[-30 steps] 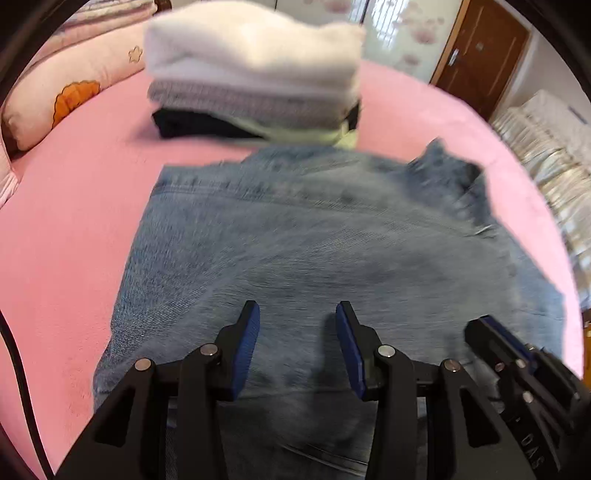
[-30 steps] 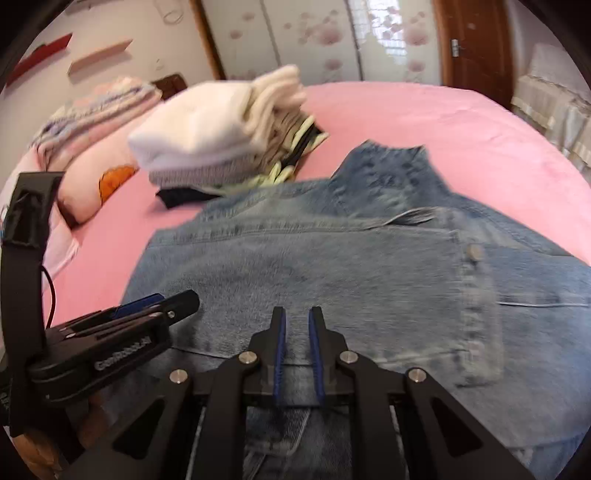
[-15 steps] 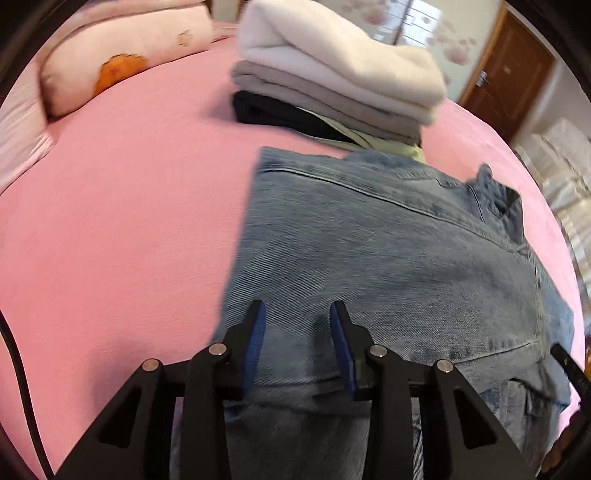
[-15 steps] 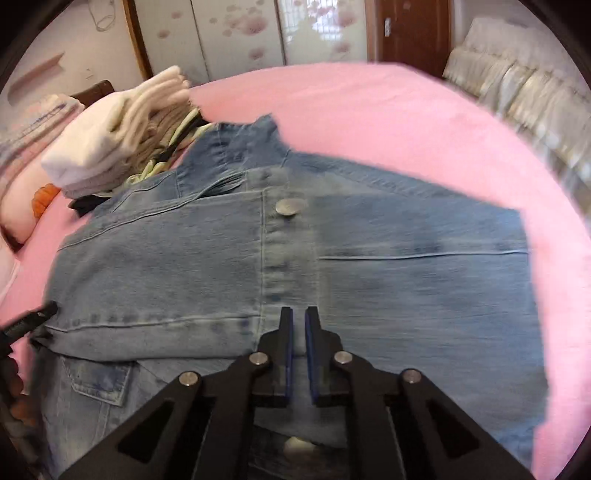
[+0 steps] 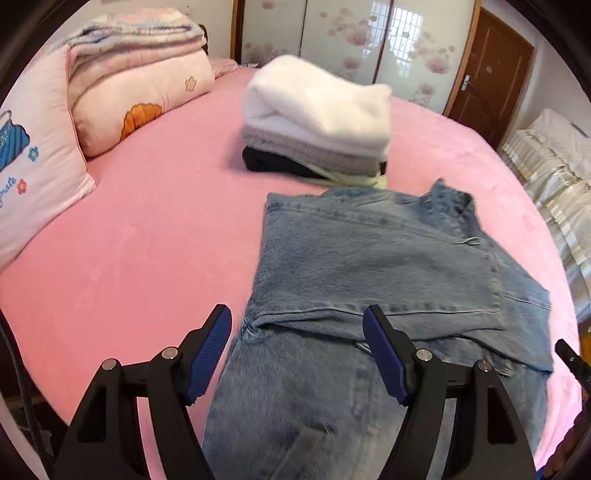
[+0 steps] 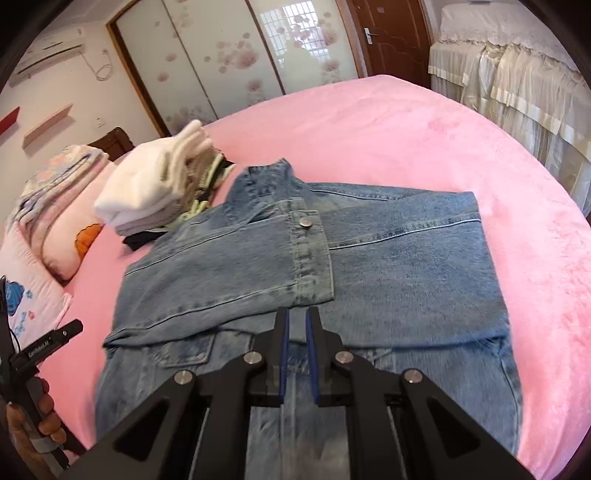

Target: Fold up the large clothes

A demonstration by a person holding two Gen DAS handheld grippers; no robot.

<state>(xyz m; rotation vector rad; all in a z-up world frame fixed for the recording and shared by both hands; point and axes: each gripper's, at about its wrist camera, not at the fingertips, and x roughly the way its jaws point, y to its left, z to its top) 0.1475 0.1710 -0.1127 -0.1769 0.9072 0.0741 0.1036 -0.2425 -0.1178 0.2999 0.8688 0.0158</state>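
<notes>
The denim jacket [image 6: 369, 258] is faded, coarse-weave cloth with a shiny metal snap [image 6: 305, 221]. The pink bedspread [image 5: 147, 240] looks like soft, matt plush. On the stack of folded clothes [image 5: 317, 118], the white top layer is fluffy knit. Both grippers are matt black plastic with ribbed blue pads [image 5: 208, 354] and silvery screws. The door [image 6: 388, 33] behind is glossy brown wood.
</notes>
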